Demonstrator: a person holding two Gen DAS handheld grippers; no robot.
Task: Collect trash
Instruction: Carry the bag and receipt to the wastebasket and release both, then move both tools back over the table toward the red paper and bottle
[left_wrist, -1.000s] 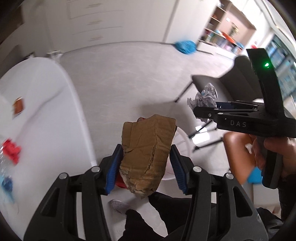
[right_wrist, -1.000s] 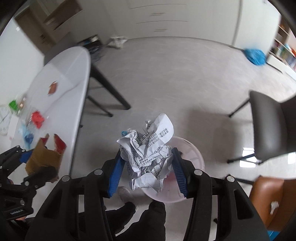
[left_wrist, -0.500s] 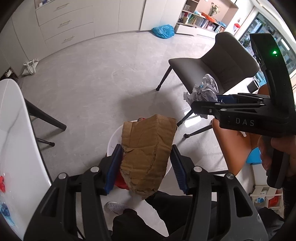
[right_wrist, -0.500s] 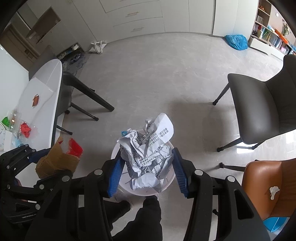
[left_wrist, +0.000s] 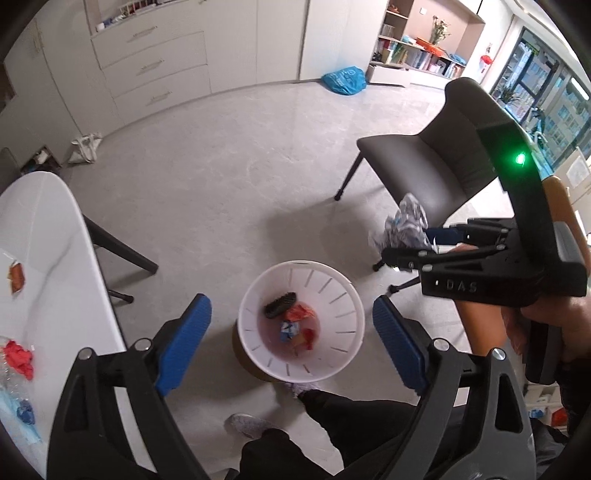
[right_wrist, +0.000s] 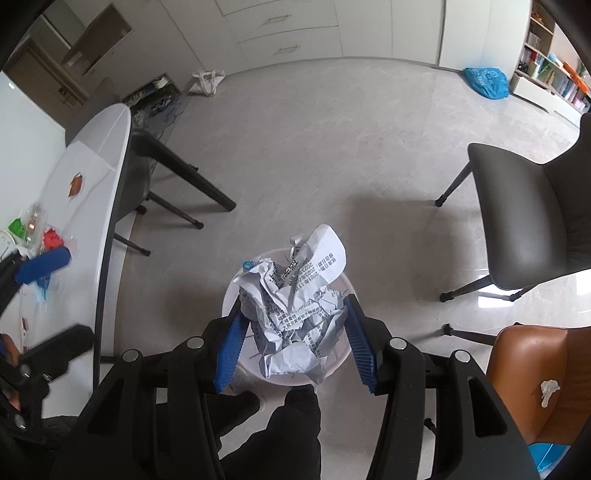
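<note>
A white slotted trash bin stands on the floor right below my left gripper, which is open and empty. Several wrappers and a dark object lie in the bin. A brown cardboard piece shows behind the bin's left rim; I cannot tell whether it rests on the floor. My right gripper is shut on a crumpled printed paper ball and holds it above the bin. The right gripper with the paper ball shows in the left wrist view, right of the bin.
A white table at the left carries red, blue and orange scraps. A grey chair stands to the right, an orange seat at lower right. A blue bag lies far back. The person's legs are below the bin.
My left gripper opened and let go of the cardboard piece, which dropped beside the bin. Both grippers moved over the bin. The right gripper kept its hold on the paper ball.
</note>
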